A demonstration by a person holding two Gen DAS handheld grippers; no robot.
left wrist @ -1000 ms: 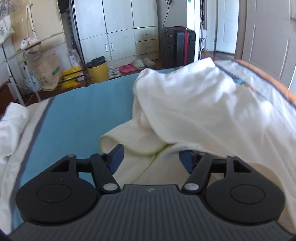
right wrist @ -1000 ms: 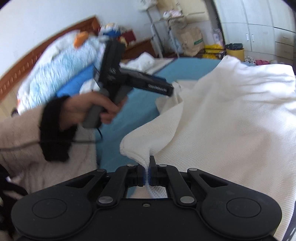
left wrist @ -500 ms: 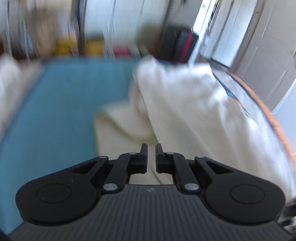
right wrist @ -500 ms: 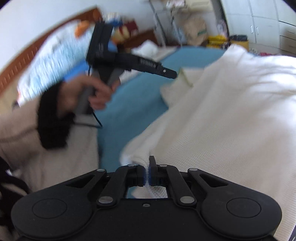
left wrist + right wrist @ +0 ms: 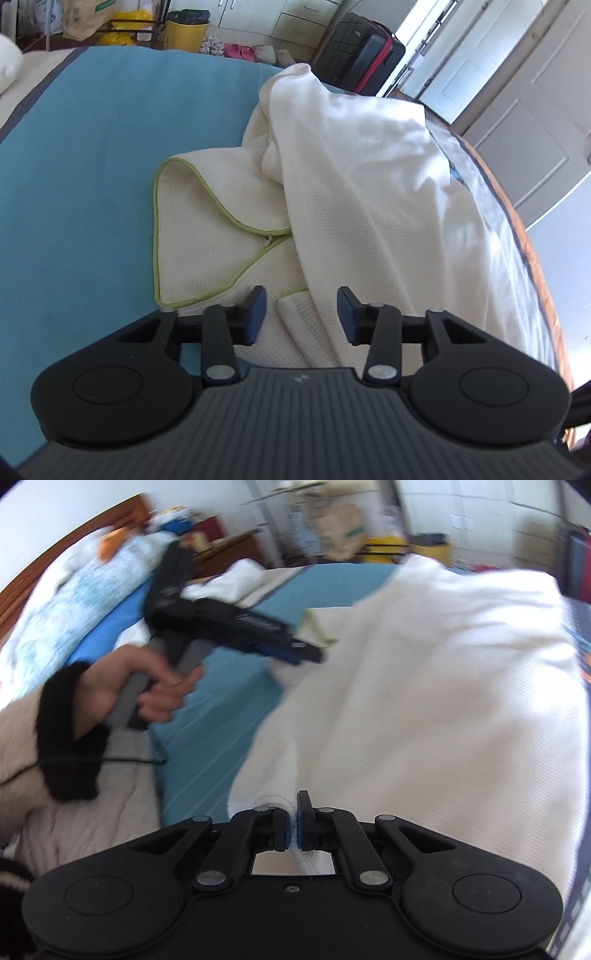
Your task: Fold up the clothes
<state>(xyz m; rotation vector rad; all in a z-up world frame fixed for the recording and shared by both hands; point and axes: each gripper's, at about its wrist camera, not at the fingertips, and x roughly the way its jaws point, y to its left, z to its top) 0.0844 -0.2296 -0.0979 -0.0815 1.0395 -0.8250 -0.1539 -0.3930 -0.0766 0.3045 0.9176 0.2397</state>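
- The cream garment [image 5: 369, 177] lies spread and rumpled on the bed [image 5: 81, 155], over its blue cover, with a green-trimmed part folded out to the left.
- The left gripper [image 5: 301, 314] hovers low over the garment's near edge, tilted downward, its jaws apart with cloth lying between them.
- In the right wrist view, a hand [image 5: 147, 686] grips the left gripper's handle, with a dark fuzzy cuff [image 5: 70, 738] at the wrist.
- The right gripper [image 5: 293, 829] has its jaws clamped together on a bunched fold of the garment's edge.

Cream waffle-weave garment [image 5: 369, 177], lime-green trim; teal bedsheet [image 5: 81, 155]; black claws, blue pads [image 5: 258, 314].
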